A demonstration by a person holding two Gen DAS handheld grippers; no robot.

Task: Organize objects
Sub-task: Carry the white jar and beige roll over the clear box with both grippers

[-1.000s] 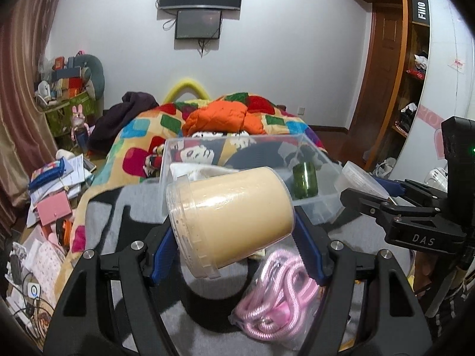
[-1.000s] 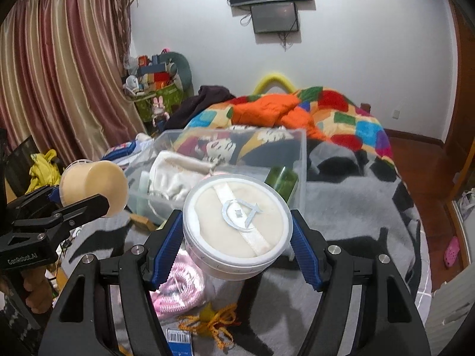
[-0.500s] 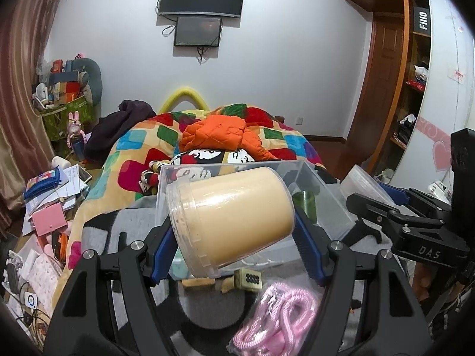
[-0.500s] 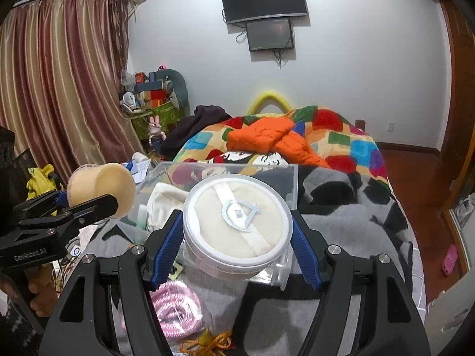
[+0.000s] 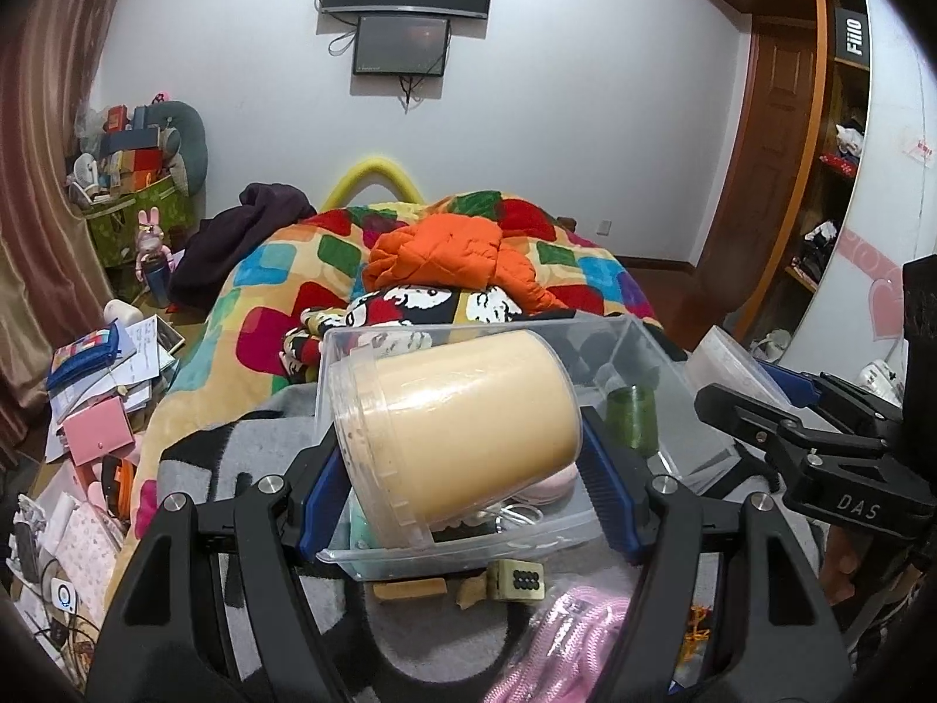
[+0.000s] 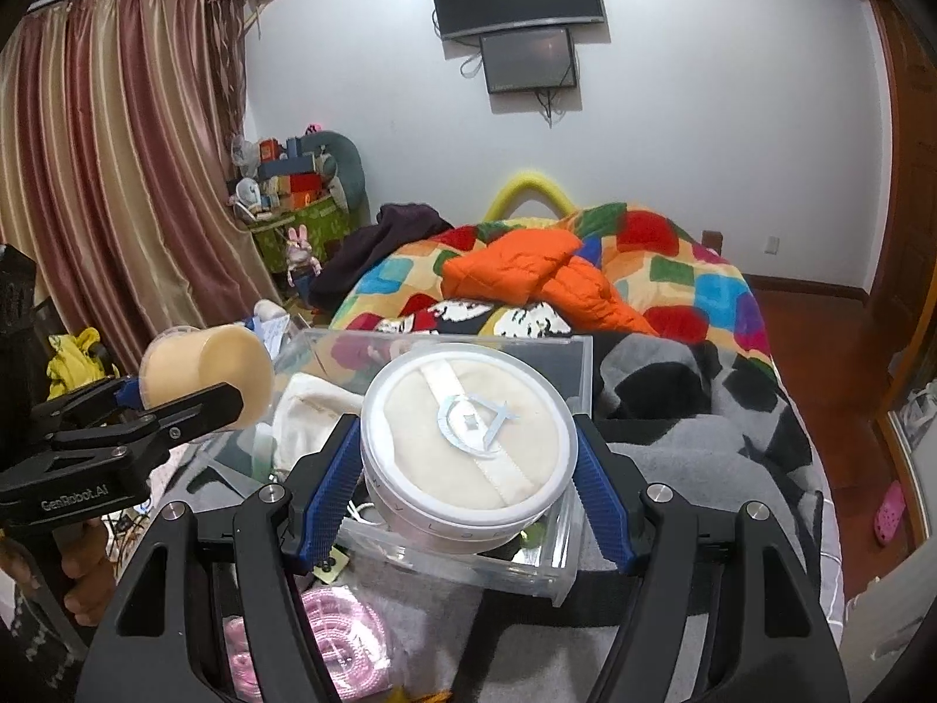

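Left gripper (image 5: 462, 480) clamps a tan jar (image 5: 454, 427), tilted on its side, clear ribbed rim leftward, above the clear bin (image 5: 662, 363). Right gripper (image 6: 465, 486) pinches a round white powder-puff case (image 6: 468, 457), silver emblem on top, over the bin's near edge; contact with it unclear.

Showing matte black arms, silver screw heads and ribbed blue pads on the left gripper (image 5: 462, 486) and right gripper (image 6: 465, 486); bearing white lettering "GenRobot.AI" on the left, "DAS" on the right; revealing bare skin of a hand (image 6: 88, 574) gripping the handle.
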